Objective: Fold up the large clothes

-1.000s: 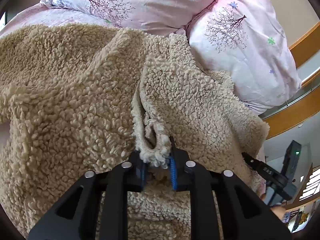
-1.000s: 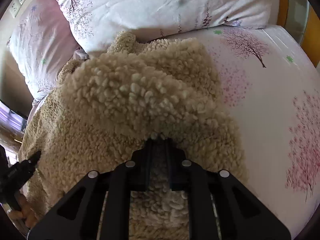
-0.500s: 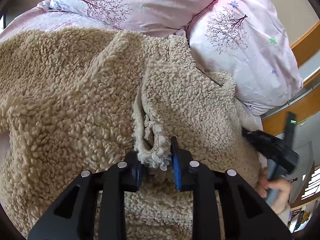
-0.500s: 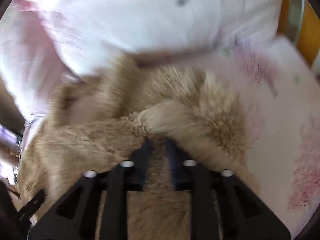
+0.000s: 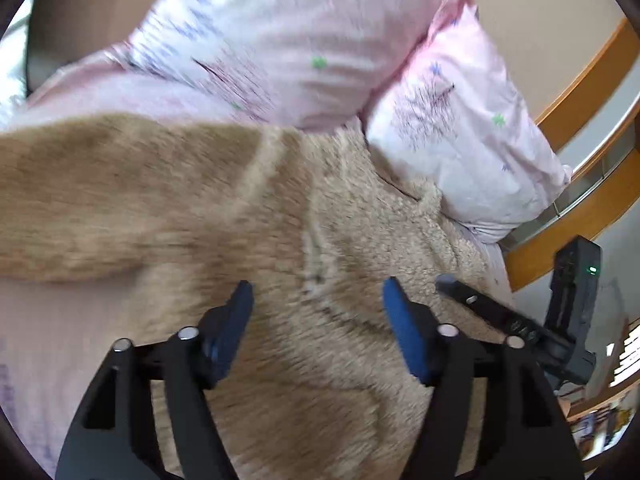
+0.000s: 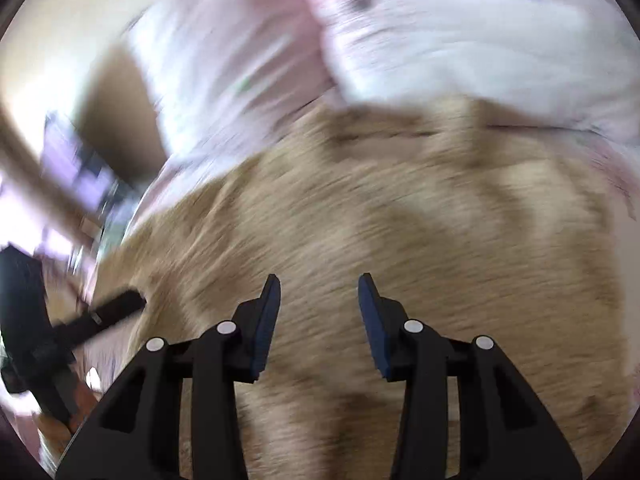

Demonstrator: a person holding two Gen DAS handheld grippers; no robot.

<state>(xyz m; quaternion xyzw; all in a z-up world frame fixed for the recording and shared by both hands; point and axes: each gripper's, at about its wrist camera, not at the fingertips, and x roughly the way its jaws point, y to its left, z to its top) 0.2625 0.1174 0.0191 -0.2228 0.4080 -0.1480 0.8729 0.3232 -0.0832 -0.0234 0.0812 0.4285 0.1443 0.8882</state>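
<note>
A nubby tan fleece garment (image 5: 248, 216) lies against smooth pink printed cotton pillows (image 5: 460, 128).

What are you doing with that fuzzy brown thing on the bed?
A person is folding a fluffy tan fleece garment on a bed, with a two-finger tool in each hand. The left tool and the right tool have both just been opening, and nothing is pinched between their fingers. The garment lies loose below them, beside the pink flowered pillows. Both views are blurred.
</note>
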